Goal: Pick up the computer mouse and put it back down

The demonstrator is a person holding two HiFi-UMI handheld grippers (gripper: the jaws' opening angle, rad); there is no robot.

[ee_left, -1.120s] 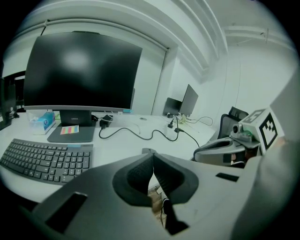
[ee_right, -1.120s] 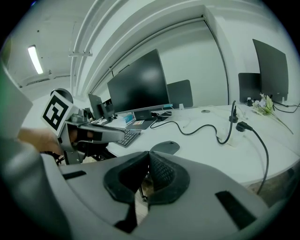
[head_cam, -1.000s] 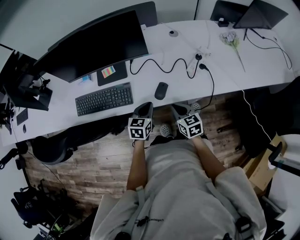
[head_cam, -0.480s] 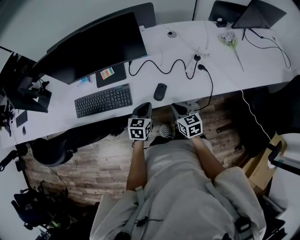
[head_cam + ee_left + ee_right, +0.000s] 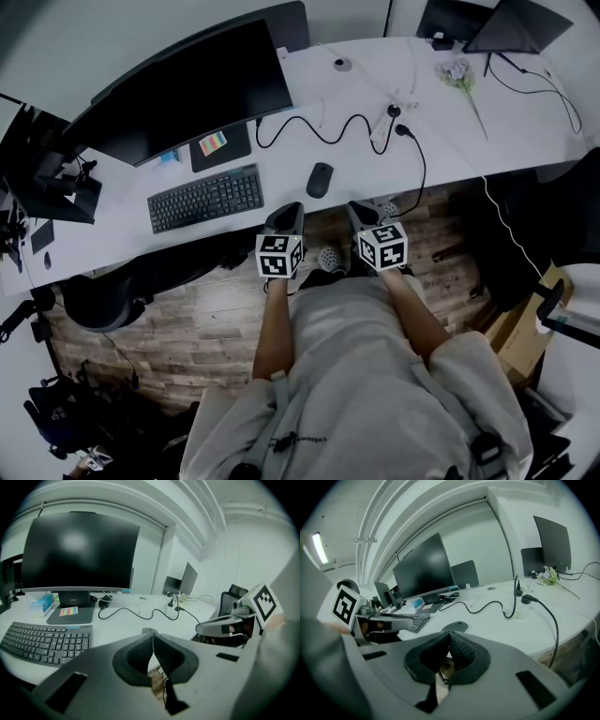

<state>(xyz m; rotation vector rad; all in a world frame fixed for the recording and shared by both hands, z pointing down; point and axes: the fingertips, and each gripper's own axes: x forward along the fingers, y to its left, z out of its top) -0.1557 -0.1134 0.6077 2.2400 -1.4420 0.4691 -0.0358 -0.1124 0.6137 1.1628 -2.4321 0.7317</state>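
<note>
A black computer mouse (image 5: 321, 179) lies on the white desk (image 5: 450, 131), right of the keyboard and near the front edge; it also shows as a dark disc, the mouse (image 5: 455, 626), just beyond my right jaws. My left gripper (image 5: 290, 213) hangs shut and empty before the desk edge, below and left of the mouse. My right gripper (image 5: 357, 212) is shut and empty too, below and right of the mouse. The left gripper (image 5: 151, 634) points over the desk toward the cable; the right gripper (image 5: 449, 633) points at the mouse. Neither touches it.
A black keyboard (image 5: 207, 199) lies left of the mouse, a large monitor (image 5: 183, 94) behind it. A black cable (image 5: 328, 133) loops to a power strip (image 5: 389, 120). Flowers (image 5: 461, 77) and a laptop (image 5: 506, 26) sit at the far right. An office chair (image 5: 103, 295) stands lower left.
The right gripper has rolled slightly and shifted a little right; its jaws have closed fully. The left gripper has stayed still. The mouse has not moved.
</note>
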